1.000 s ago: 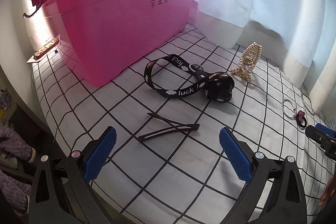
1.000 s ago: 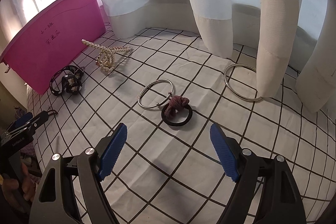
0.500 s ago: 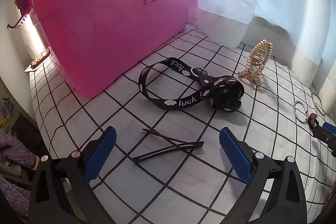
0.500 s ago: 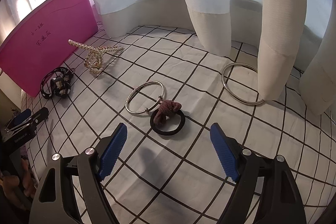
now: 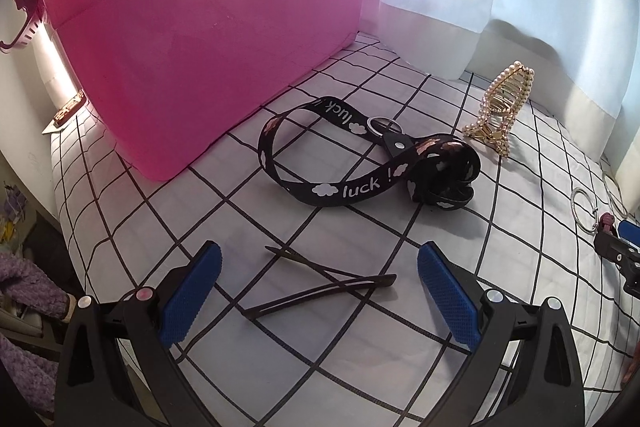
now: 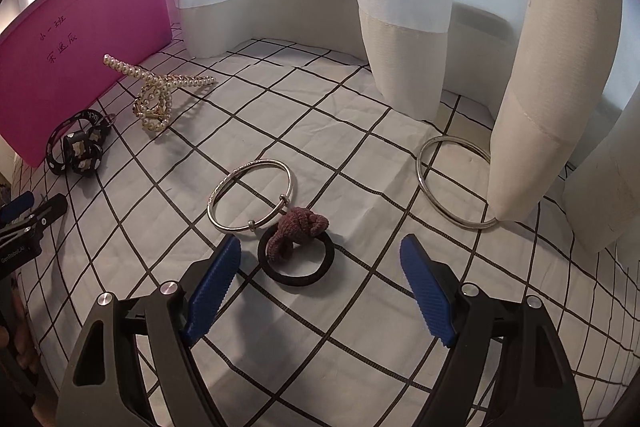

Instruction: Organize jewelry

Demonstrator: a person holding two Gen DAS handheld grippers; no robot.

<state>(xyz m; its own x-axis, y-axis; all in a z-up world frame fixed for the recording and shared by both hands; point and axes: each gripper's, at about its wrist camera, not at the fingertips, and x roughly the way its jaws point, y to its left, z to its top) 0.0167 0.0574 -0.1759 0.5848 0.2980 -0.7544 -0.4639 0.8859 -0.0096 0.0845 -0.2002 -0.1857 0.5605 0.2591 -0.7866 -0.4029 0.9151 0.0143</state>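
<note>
L tongs (image 5: pixel 318 297) wide over hairclip (image 5: pixel 320 287)

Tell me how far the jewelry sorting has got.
Nothing looks sorted yet. Both grippers are open and empty: left gripper over the dark hair clip, right gripper near the black hair tie. Bangles, pearl claw clip and strap remain outside the pink bin.

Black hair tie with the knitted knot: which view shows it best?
The right wrist view. The hair tie lies whole and close, just ahead of the open right gripper, touching the thin bangle. The left wrist view catches only its knot at the far right edge, small and partly hidden behind the other gripper.
</note>
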